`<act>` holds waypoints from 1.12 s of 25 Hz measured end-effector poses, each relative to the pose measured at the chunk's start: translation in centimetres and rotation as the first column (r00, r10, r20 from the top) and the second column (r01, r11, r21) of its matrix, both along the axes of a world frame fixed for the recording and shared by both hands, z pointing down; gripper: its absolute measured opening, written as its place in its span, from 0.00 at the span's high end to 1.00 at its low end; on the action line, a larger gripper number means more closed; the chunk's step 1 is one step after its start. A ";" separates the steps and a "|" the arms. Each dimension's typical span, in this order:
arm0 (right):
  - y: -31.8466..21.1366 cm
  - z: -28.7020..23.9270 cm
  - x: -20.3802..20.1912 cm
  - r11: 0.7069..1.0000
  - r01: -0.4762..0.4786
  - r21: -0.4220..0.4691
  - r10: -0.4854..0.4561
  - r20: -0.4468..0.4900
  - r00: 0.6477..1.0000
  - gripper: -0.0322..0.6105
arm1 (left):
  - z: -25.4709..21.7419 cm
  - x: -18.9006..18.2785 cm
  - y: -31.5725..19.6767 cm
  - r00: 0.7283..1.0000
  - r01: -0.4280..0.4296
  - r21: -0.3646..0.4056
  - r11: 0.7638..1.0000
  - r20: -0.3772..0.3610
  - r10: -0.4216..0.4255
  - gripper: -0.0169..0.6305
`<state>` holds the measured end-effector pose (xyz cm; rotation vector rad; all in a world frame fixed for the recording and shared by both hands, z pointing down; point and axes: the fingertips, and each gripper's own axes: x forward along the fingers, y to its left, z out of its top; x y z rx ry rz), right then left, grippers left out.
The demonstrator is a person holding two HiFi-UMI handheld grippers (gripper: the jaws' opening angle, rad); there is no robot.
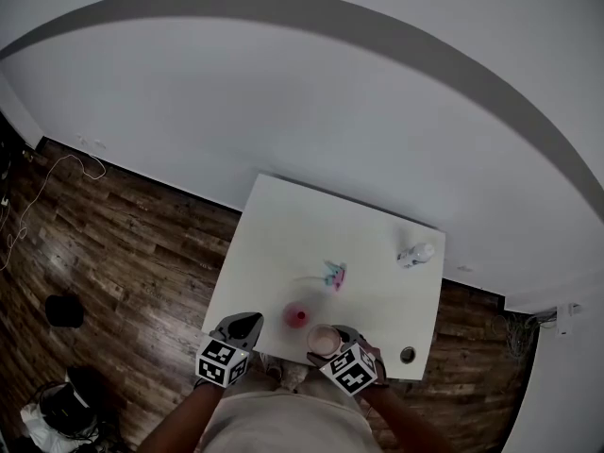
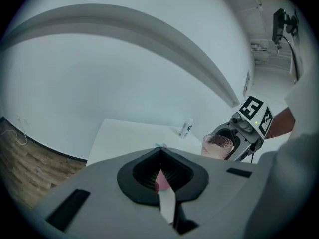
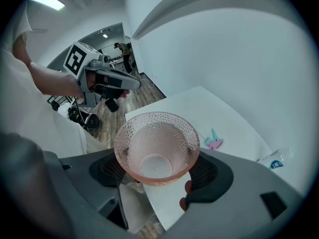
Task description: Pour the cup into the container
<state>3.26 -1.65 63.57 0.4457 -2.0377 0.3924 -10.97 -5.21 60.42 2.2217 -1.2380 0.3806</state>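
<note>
cup (image 3: 155, 143) of pink dimpled glass sits upright between the jaws of the right gripper (image 3: 158, 172), which are closed against its sides. it hangs over the near edge of the white bench (image 1: 283, 234). whether anything is in it cannot be told.

just to the left of the cup, a small red-pink round container (image 1: 297, 316) stands on the bench. farther left of the cup, the left gripper (image 2: 159, 156) holds nothing, its jaw tips meeting.

each gripper carries a cube with black-and-white square markers. the only other print is a teal label on a small white bottle (image 1: 415, 253), which lies beyond the cup toward the bench's far right corner. that label is too small to read.

only the head view shows the whole bench. a pink-and-teal item (image 1: 334, 275) lies just beyond the cup, and a round hole (image 1: 407, 354) sits in the top to the cup's right. dark wood floor (image 1: 113, 243) surrounds the bench. the left gripper view shows the cup from the side, rim up. it also shows a sliver of the container through the gap below its own jaw tips.

both forearms enter from the bottom of the head view, level with each other, and both grippers point away from the person.
</note>
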 end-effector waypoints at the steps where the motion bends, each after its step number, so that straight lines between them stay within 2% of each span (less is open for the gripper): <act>1: 0.1 0.1 -0.1 1.000 0.004 -0.006 -0.004 -0.005 1.000 0.38 | 0.0 0.0 0.0 1.000 0.002 0.002 1.000 -0.001 -0.002 0.96; 28: -0.4 2.8 -1.2 0.990 0.047 -0.130 -0.060 -0.099 0.993 0.38 | 1.1 -1.3 -0.6 0.998 0.042 -0.007 0.999 -0.049 -0.043 0.96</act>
